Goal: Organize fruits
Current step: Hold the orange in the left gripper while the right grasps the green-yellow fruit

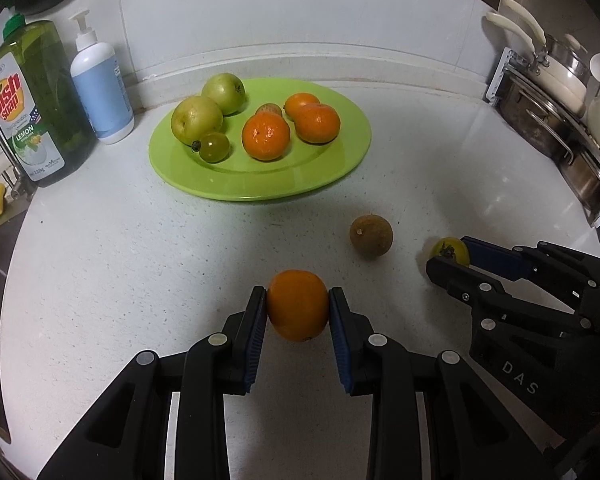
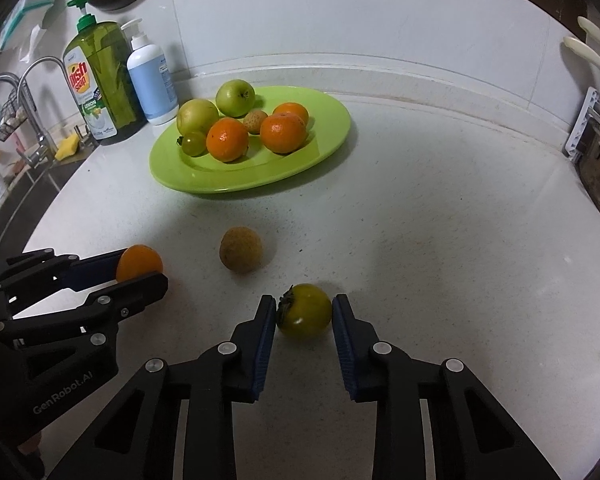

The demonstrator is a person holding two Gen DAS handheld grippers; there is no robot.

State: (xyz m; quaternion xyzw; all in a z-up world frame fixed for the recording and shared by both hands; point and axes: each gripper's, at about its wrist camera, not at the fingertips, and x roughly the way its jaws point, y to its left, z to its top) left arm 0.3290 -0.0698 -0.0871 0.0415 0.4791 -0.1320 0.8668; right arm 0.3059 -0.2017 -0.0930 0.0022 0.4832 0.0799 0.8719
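My left gripper (image 1: 298,308) is shut on an orange mandarin (image 1: 298,305) just above the white counter; its blue pads press both sides. The right gripper (image 2: 304,312) has its pads against both sides of a green tomato (image 2: 305,311) resting on the counter. A brown round fruit (image 1: 371,237) lies loose between the two grippers. Behind it, a lime-green plate (image 1: 260,190) holds two green apples, three mandarins, a small green tomato and a small brownish fruit. In the right wrist view the left gripper (image 2: 140,268) with its mandarin is at the left.
A green dish-soap bottle (image 1: 32,108) and a white pump bottle (image 1: 102,88) stand left of the plate against the wall. Pots on a rack (image 1: 552,112) fill the right edge. A sink with taps (image 2: 32,92) and a yellow sponge (image 2: 68,147) lies far left.
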